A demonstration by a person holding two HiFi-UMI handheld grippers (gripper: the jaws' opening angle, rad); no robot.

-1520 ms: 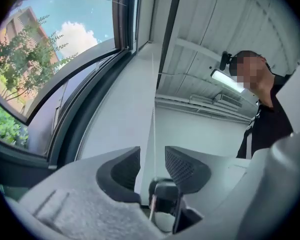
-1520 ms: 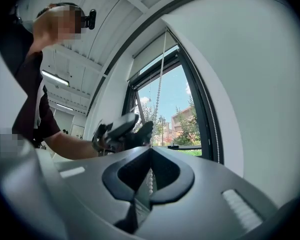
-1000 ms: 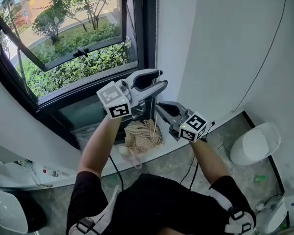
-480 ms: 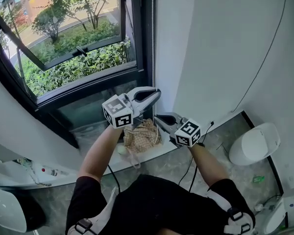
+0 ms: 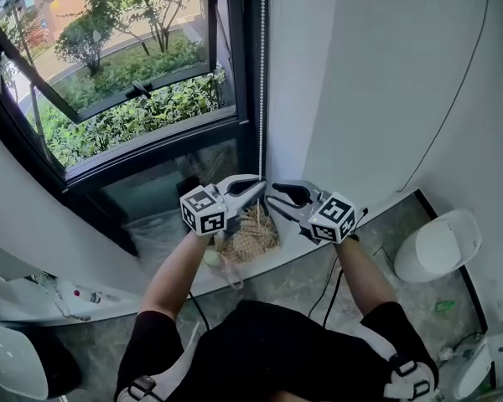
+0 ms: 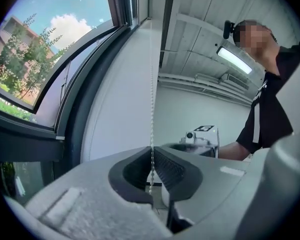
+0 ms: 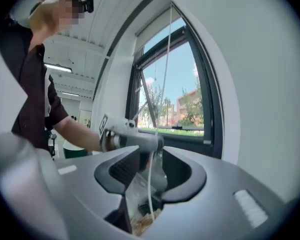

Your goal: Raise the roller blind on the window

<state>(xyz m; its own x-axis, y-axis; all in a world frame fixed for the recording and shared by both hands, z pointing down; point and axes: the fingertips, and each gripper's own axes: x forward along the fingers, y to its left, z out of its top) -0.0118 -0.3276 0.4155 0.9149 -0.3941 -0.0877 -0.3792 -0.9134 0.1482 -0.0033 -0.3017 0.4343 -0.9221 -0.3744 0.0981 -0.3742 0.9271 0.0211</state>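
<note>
Claws on the bead chain (image 5: 261, 74) beside the window (image 5: 134, 90)
Left claw (image 5: 258, 185) (image 6: 151, 156) pinches it; right claw (image 5: 272, 196) (image 7: 150, 169) is opening around it.

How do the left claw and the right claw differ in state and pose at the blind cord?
The left claw is shut on the cord; the right claw is opening, with the cord running loose between its jaws. The left claw reaches in from the window side, the right claw from the wall side, slightly lower in the head view. Both point at the same cord, tips close together.
</note>
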